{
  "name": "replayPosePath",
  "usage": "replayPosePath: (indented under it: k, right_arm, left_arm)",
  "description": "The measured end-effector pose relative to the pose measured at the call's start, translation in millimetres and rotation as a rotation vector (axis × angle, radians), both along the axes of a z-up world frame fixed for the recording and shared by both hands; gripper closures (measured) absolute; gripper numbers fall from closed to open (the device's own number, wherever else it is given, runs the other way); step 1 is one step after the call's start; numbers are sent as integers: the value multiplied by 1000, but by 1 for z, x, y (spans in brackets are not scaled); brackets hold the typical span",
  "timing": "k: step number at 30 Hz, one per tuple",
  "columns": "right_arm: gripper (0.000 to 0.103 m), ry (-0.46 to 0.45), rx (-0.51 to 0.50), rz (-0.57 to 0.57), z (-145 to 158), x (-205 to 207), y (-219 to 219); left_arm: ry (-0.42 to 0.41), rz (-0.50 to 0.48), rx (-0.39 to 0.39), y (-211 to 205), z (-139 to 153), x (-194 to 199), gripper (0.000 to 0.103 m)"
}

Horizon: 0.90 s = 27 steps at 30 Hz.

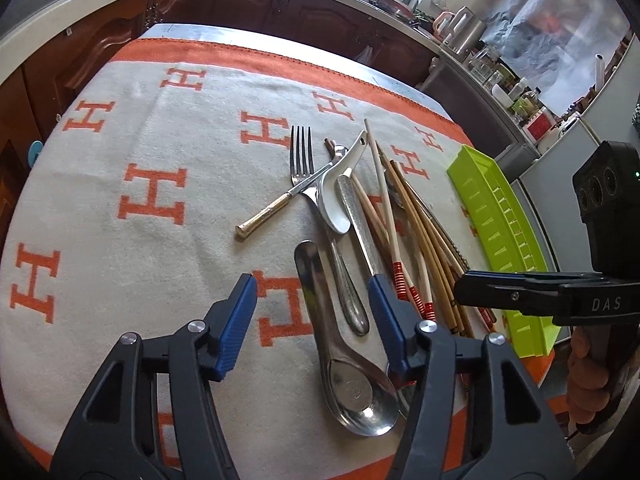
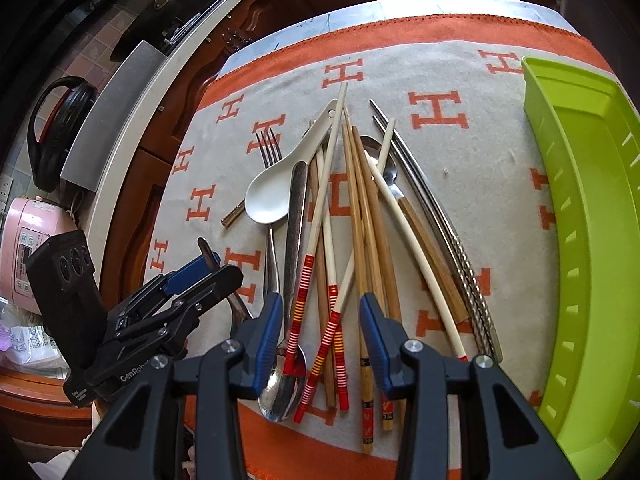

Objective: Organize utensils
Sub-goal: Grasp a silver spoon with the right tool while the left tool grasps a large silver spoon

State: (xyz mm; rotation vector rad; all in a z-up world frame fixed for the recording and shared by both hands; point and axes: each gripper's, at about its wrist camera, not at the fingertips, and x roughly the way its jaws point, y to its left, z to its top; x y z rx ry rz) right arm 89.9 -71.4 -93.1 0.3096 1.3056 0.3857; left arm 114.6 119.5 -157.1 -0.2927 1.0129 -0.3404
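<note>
1. Left wrist view: my left gripper (image 1: 312, 296) hangs low over the cloth (image 1: 120, 288), blue pads apart, and the handle of a steel soup spoon (image 1: 344, 368) and the handle of a fork (image 1: 308, 184) run up between them. The pads press on nothing that I can see.
2. That soup spoon is shiny and deep-bowled, its bowl nearest me and its handle pointing away. Beyond it lies a white ceramic spoon (image 1: 336, 204), bowl up, resting across the fork and a gold-handled utensil (image 1: 276, 204).
3. Right of those sits a fanned heap of chopsticks (image 1: 416, 236), some pale with red-striped ends, some bamboo brown.
4. Right wrist view: my right gripper (image 2: 320, 320) is open too, its pads either side of the striped chopstick ends (image 2: 320, 340) but not clamping them. A teaspoon bowl (image 2: 280, 396) peeks out just below.
5. Two twisted metal chopsticks (image 2: 460, 256) lie at the heap's right edge, a wooden-handled spoon (image 2: 396, 188) beside them.
6. The lime green tray (image 2: 592, 240) stands well right of the pile on the cloth, with slots along its wall.
7. Writing: big orange "H" letters all over the cloth; "DAS" on the right gripper's side in the left view; "GenRob" on the left gripper (image 2: 192, 280). Red and gold print on two bamboo ends is too small to read.
</note>
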Motion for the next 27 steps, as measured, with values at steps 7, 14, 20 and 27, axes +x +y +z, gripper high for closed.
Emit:
replayPosePath:
  k: [7, 14, 20, 27]
  right_arm:
    - [63, 0, 6, -2, -2, 5, 2]
    - [63, -2, 4, -19, -3, 8, 0]
    - [64, -12, -16, -57, -2, 12, -12]
    - [75, -7, -16, -27, -1, 13, -5]
  left_arm:
    - [6, -56, -62, -9, -11, 0, 69]
    - [20, -49, -99, -11, -18, 0, 94]
    - [26, -28, -46, -14, -13, -5, 99]
    - [16, -35, -17, -11, 6, -13, 101]
